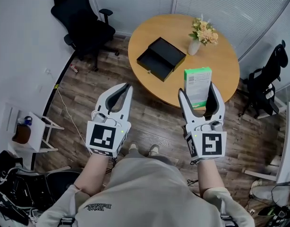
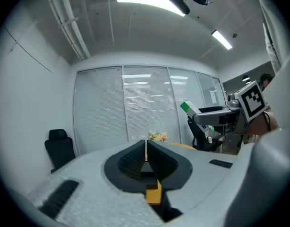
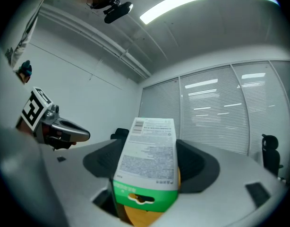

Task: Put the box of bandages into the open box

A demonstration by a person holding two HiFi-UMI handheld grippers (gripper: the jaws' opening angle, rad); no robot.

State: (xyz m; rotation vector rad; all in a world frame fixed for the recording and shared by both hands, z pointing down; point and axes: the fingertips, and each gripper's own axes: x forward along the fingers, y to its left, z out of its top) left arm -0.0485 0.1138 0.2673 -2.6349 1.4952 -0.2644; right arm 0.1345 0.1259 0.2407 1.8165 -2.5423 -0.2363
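The right gripper (image 1: 198,90) is pinching the box of bandages (image 1: 198,81) between its jaws, holding it upright. The left gripper (image 1: 125,87) is holding nothing, its jaws pressed together. The open box (image 1: 160,58) is sitting farther away on the round table (image 1: 220,63), left of the flowers (image 1: 203,32).

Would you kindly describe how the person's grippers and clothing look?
Both the left gripper and right gripper have pale grey curved jaws with black ribbed pads, and a cube bearing black-and-white square markers. The person wears a pale short-sleeved shirt.
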